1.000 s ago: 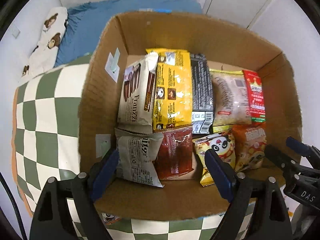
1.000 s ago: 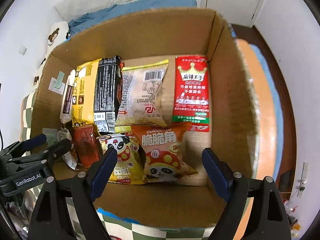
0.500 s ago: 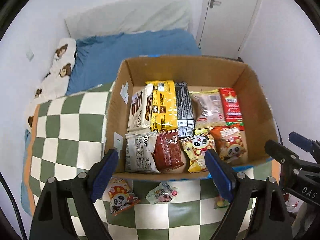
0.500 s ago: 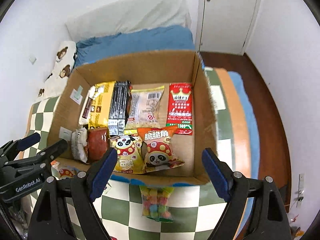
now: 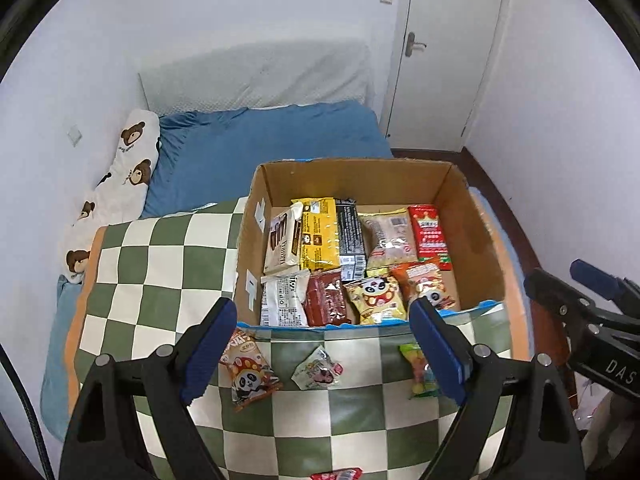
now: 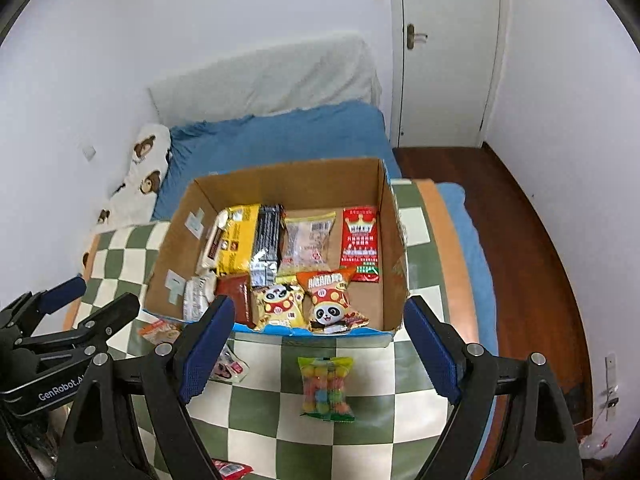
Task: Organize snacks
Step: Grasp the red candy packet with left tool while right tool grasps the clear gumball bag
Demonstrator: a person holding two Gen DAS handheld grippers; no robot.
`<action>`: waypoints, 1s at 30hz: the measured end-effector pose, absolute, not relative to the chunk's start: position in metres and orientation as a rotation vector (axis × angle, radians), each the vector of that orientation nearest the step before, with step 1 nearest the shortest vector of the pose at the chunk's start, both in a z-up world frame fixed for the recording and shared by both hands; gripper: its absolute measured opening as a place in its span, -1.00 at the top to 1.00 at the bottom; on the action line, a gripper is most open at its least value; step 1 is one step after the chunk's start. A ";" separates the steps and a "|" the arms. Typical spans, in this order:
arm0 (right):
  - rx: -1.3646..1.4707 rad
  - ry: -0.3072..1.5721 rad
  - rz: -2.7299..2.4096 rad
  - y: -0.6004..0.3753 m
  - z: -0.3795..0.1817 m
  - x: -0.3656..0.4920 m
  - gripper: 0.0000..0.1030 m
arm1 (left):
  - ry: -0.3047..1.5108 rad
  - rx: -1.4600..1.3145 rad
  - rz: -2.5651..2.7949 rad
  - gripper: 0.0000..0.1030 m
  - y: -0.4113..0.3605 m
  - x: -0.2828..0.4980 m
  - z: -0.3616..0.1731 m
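An open cardboard box (image 5: pixel 476 236) (image 6: pixel 394 256) stands on a green-and-white checked blanket and holds several snack packs in two rows. In front of it lie a panda snack pack (image 5: pixel 248 372), a small clear pack (image 5: pixel 318 368) (image 6: pixel 228 366), a bag of coloured candy balls (image 6: pixel 327 388) (image 5: pixel 418 368) and a red pack (image 6: pixel 232 470) at the near edge. My left gripper (image 5: pixel 322 352) is open and empty above the loose packs. My right gripper (image 6: pixel 318 354) is open and empty above the candy bag.
The blanket (image 5: pixel 160 272) lies over a bed with a blue sheet (image 5: pixel 260 144) and a bear-print pillow (image 5: pixel 124 172). A white door (image 6: pixel 448 52) and dark wooden floor (image 6: pixel 516 224) are at the right. White walls surround the bed.
Both grippers have pulled up and back from inside the box. The whole box, the loose packs in front of it and the room now show.
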State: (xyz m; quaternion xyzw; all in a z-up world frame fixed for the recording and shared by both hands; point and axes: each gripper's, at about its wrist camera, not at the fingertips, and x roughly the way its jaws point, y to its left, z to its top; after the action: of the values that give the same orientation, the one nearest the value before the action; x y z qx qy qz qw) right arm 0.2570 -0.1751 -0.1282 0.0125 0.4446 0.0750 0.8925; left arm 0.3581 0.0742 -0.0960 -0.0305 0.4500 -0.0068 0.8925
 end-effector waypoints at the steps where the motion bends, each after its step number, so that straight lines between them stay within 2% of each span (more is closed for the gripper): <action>1: 0.031 0.916 0.160 -0.175 -0.124 0.254 -0.72 | 0.931 -0.068 -0.016 -0.71 0.074 0.357 -0.095; 6: 0.061 0.941 0.176 -0.177 -0.125 0.238 -0.72 | 0.990 -0.066 -0.018 -0.71 0.073 0.344 -0.115; 16: 0.163 1.265 0.160 -0.207 -0.241 0.193 -0.72 | 1.493 0.102 -0.199 -0.71 0.055 0.268 -0.280; 23: 0.156 1.355 0.126 -0.222 -0.282 0.178 -0.72 | 1.624 0.197 -0.317 -0.71 0.032 0.244 -0.345; 25: 0.139 1.368 0.117 -0.222 -0.288 0.181 -0.72 | 1.631 0.194 -0.313 -0.57 0.027 0.247 -0.360; 26: 0.137 1.372 0.119 -0.221 -0.290 0.187 -0.72 | 1.636 0.178 -0.308 -0.21 0.026 0.249 -0.366; 27: 0.138 1.377 0.121 -0.220 -0.293 0.191 -0.72 | 1.638 0.168 -0.288 -0.02 0.027 0.251 -0.370; 30: 0.122 1.376 0.128 -0.212 -0.299 0.210 -0.72 | 1.625 0.065 -0.235 0.03 0.036 0.263 -0.372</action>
State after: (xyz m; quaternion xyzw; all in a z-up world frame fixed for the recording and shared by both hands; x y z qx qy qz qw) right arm 0.2095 -0.2122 -0.2993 0.0562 0.6342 0.0591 0.7689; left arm 0.2625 0.0365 -0.3722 0.0288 0.7241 -0.1045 0.6811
